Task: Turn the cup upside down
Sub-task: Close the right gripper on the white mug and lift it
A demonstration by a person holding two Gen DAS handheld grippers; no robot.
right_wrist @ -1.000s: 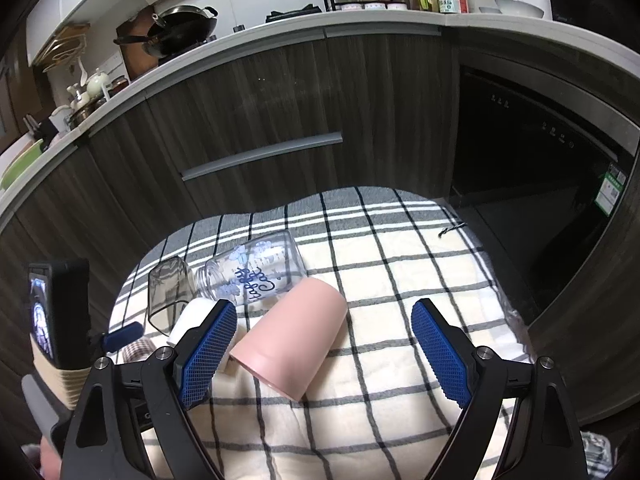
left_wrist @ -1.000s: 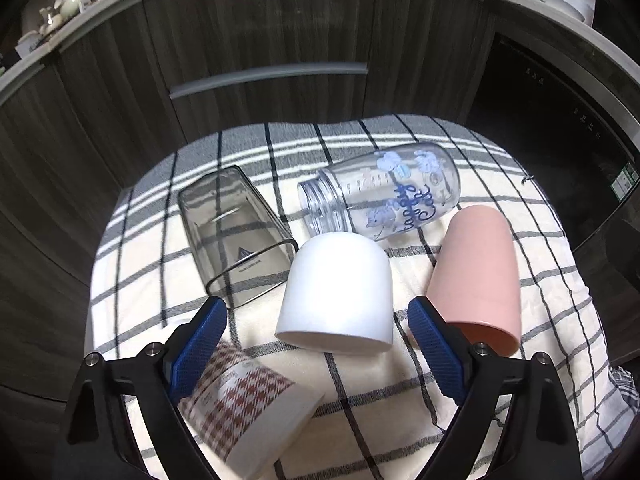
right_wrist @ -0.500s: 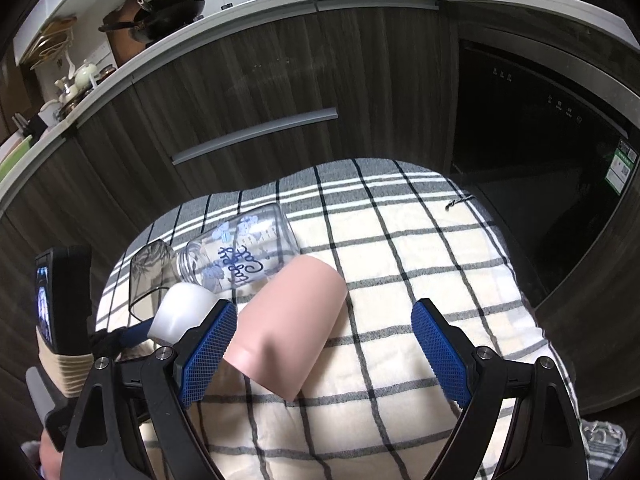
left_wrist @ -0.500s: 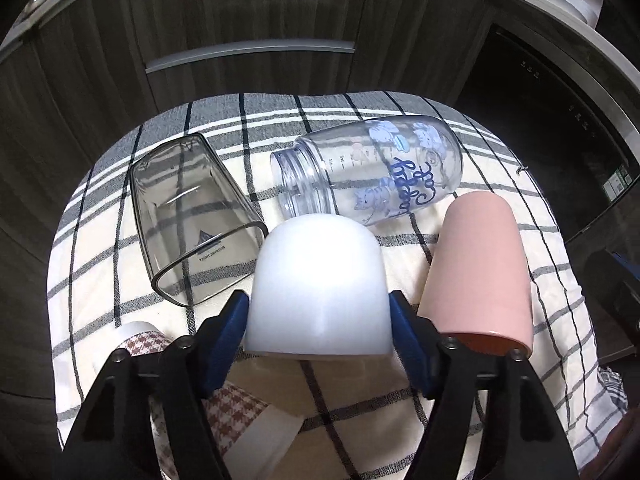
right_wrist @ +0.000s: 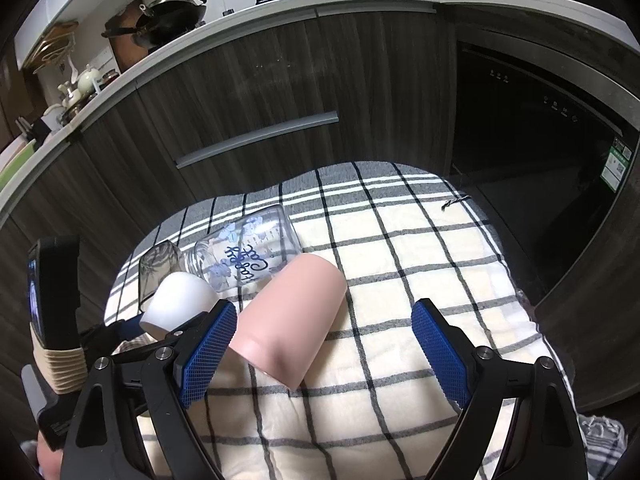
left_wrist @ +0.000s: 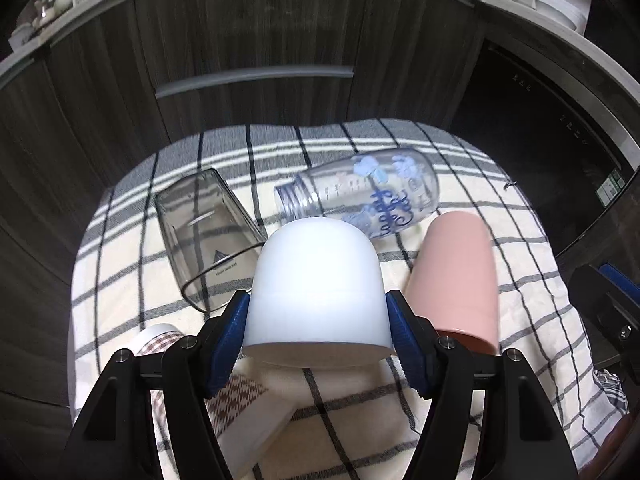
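Note:
My left gripper [left_wrist: 318, 322] is shut on a white cup [left_wrist: 318, 288], its blue pads pressed to both sides near the rim. The cup is lifted off the checked cloth [left_wrist: 460, 412], closed end pointing away, rim toward the camera. It also shows in the right wrist view [right_wrist: 178, 304], held above the cloth at the left. My right gripper [right_wrist: 324, 356] is open and empty, hovering above the cloth, with a pink cup [right_wrist: 290, 322] lying on its side just past its left pad.
On the cloth lie a clear printed bottle [left_wrist: 368, 200], a smoky square tumbler [left_wrist: 208, 240], the pink cup [left_wrist: 456, 276] and a houndstooth paper cup [left_wrist: 224, 404]. Dark cabinet fronts [left_wrist: 248, 40] and an oven [right_wrist: 532, 132] stand behind the table.
My left gripper closed on the white cup and lifted it off the cloth. The right gripper stayed open and shifted slightly.

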